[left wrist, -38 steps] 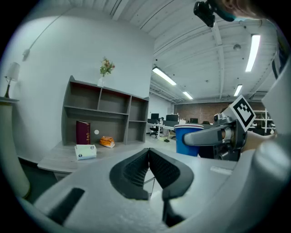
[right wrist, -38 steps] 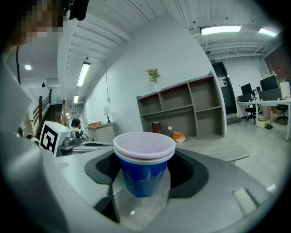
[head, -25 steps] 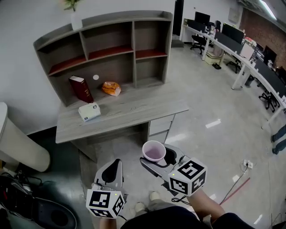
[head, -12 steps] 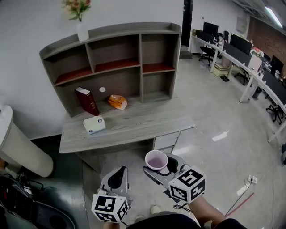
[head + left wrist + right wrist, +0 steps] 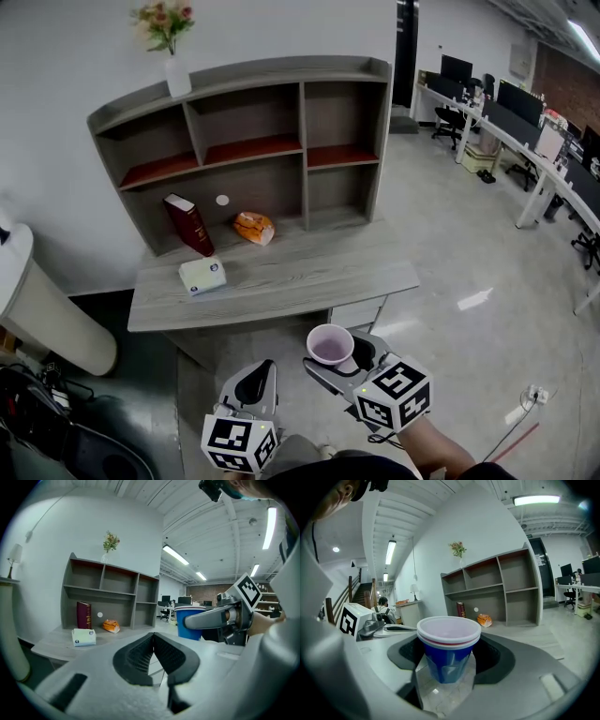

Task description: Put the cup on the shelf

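A blue cup (image 5: pixel 448 653) with a white rim stands upright between the jaws of my right gripper (image 5: pixel 449 654), which is shut on it. From the head view the cup (image 5: pixel 330 345) shows its pale pink inside, held low in front of the grey desk (image 5: pixel 281 281). The grey shelf unit (image 5: pixel 248 141) with red-lined upper compartments stands on the desk's back, some way ahead. My left gripper (image 5: pixel 255 384) hangs to the left of the cup, its jaws shut with nothing between them (image 5: pixel 153 654). In the left gripper view the cup (image 5: pixel 194 623) appears at the right.
On the desk lie a dark red book (image 5: pixel 188 224), a white tissue box (image 5: pixel 202 276) and an orange packet (image 5: pixel 254 227). A vase of flowers (image 5: pixel 172 47) tops the shelf. A white cylinder (image 5: pixel 42 314) stands left. Office desks and chairs (image 5: pixel 497 122) fill the far right.
The view has shifted so the desk and shelf sit lower and closer. Both grippers keep their hold and place relative to each other; the cup stays gripped.
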{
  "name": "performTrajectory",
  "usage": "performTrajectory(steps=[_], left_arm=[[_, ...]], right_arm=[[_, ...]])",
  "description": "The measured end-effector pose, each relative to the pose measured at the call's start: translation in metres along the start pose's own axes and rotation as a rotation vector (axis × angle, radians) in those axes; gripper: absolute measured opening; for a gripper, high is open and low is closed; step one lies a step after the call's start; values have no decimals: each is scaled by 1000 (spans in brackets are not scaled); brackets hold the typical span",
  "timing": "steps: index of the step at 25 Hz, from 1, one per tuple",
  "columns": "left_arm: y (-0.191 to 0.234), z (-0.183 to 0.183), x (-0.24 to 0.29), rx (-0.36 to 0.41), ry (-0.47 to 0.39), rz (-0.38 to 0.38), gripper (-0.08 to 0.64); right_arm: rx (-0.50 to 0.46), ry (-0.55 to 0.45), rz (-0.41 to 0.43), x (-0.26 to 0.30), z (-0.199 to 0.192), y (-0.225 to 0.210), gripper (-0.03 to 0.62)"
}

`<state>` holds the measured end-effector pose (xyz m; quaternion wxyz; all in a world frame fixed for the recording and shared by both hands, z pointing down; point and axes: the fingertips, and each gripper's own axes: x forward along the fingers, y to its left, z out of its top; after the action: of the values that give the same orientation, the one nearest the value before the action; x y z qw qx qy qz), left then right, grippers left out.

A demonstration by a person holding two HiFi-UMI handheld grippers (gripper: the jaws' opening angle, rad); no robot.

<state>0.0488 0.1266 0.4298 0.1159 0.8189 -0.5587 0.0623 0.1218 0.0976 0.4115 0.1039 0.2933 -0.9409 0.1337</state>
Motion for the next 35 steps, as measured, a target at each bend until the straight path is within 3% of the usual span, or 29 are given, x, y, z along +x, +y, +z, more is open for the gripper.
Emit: performTrajectory(steps=[11,35], left_arm=[[35,14,42,-5,-10,-26,-12],[188,80,122,49,11,-113,-12]], right_arm=[[-4,0,1,47,18,-26,310],[-22,5,-42,220,106,-64,311]])
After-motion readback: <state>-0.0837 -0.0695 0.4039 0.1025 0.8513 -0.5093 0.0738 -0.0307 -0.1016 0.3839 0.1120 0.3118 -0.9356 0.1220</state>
